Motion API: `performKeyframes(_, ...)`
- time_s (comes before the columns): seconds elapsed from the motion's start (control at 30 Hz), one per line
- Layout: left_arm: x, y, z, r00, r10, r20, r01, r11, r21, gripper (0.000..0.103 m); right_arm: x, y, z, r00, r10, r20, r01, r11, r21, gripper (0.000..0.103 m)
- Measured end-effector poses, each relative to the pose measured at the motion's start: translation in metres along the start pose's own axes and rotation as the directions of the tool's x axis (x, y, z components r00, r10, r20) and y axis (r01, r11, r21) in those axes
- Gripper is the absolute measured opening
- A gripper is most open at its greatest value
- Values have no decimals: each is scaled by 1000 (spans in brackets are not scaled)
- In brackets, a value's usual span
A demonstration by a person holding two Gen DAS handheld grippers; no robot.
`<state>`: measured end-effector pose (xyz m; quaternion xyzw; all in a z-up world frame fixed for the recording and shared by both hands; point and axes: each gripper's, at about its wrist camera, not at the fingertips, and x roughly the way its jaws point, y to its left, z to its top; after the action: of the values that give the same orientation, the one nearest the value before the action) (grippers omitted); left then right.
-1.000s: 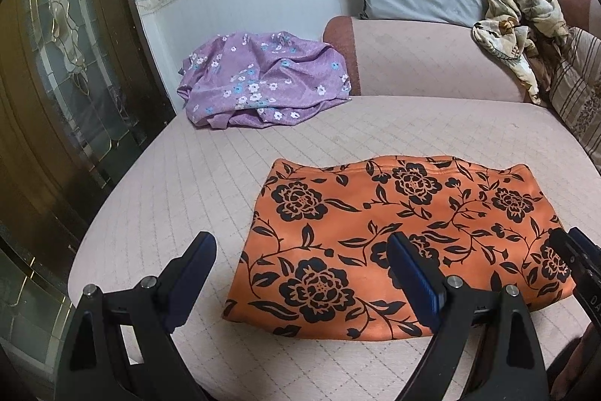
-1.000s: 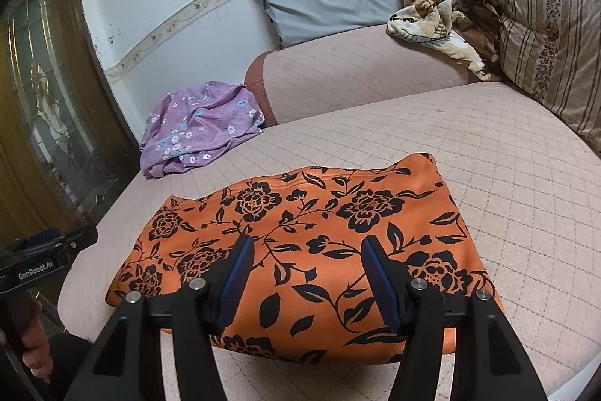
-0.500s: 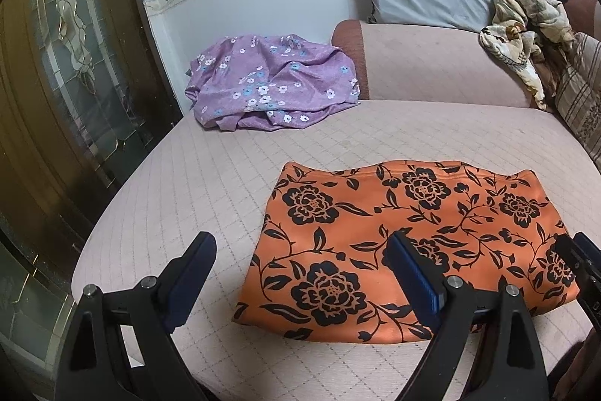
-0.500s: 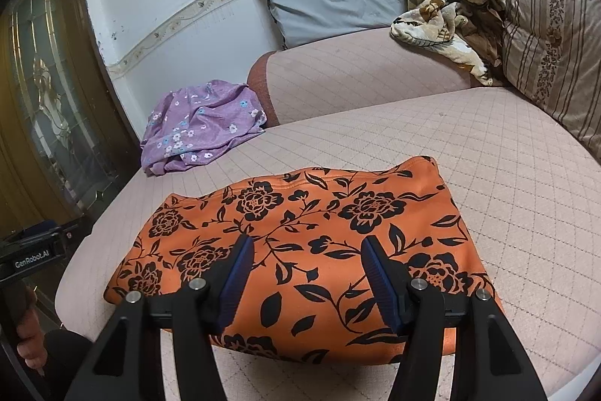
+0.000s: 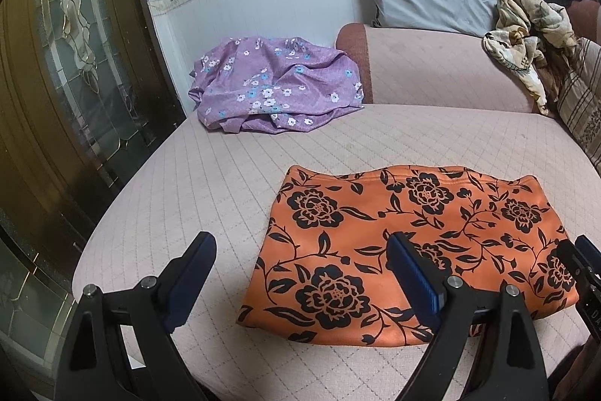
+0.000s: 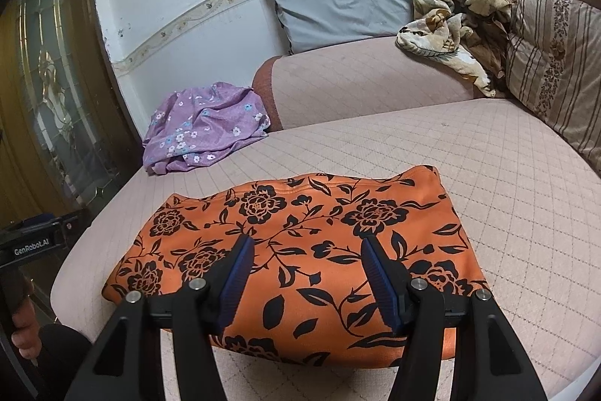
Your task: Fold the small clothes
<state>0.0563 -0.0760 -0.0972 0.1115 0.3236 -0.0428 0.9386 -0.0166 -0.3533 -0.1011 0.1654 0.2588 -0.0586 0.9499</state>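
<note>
Orange cloth (image 5: 409, 243) lies folded flat on sofa seat (image 5: 210, 183); nothing changed since a second ago.
Left gripper (image 5: 300, 273) wide, right gripper (image 6: 306, 273) half-open, both empty: fold looks finished; purple cloth (image 5: 274, 89) remains crumpled.

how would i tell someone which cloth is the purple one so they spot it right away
Start at the pink quilted couch and follow its seat back to the corner by the white wall. The purple cloth lies crumpled there, beside the couch's armrest. Unlike the flat orange cloth with black flowers near the front, it is bunched up and dotted with small white and blue flowers.
</note>
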Motion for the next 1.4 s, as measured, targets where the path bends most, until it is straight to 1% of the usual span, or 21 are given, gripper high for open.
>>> performKeyframes(0.1,0,0,0,1000,1,-1,-1,1000,-1,92,0,0,0,1000,2,-1,-2,1000,-1,63)
performKeyframes(0.13,0,0,0,1000,1,-1,-1,1000,-2,92,0,0,0,1000,6,-3,-6,1000,-4,62)
performKeyframes(0.4,1,4,-1,1000,4,-4,-4,1000,-7,92,0,11,-4,1000,26,-7,-26,998,-63,61)
performKeyframes(0.53,3,6,-1,1000,4,-7,-4,1000,-11,92,2,14,-6,1000,25,-15,-26,997,-74,61)
performKeyframes(0.67,4,7,-2,1000,6,-6,-6,1000,-14,92,4,13,-7,1000,17,-17,-18,997,-70,61)
performKeyframes(0.9,13,11,-6,999,19,-27,-19,1000,-17,92,9,9,-7,999,6,-35,-8,999,-47,61)
performKeyframes(1.4,11,8,-4,999,26,-23,-27,1000,-7,92,11,12,-9,999,15,-48,-17,999,-51,61)
